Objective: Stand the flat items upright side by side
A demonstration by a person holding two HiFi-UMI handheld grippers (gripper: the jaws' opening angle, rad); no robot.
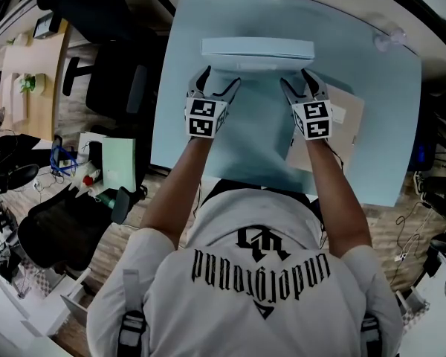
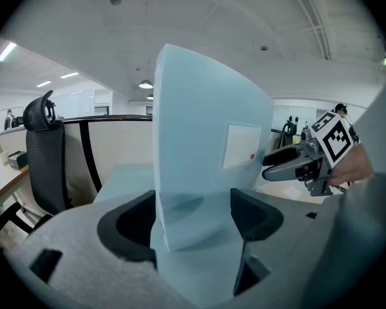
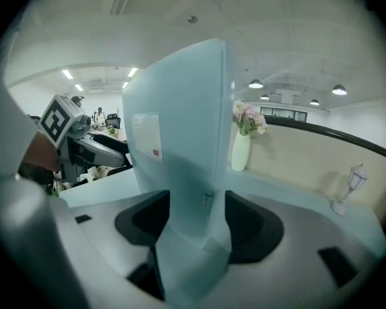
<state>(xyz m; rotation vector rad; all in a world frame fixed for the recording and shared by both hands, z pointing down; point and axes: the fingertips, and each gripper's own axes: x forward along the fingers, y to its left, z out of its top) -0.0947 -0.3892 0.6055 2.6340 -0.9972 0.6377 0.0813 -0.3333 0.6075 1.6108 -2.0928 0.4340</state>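
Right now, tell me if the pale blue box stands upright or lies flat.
Upright: the pale blue box rises on edge from the table.

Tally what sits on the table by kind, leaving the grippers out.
Blue box: 1
Brown flat pack: 1
Vase: 1
Small lamp: 1
Total: 4

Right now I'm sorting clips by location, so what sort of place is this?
Most likely an open-plan office: a black high-backed office chair stands beside the pale blue desk, a beige divider panel backs it, and round ceiling lights run overhead.
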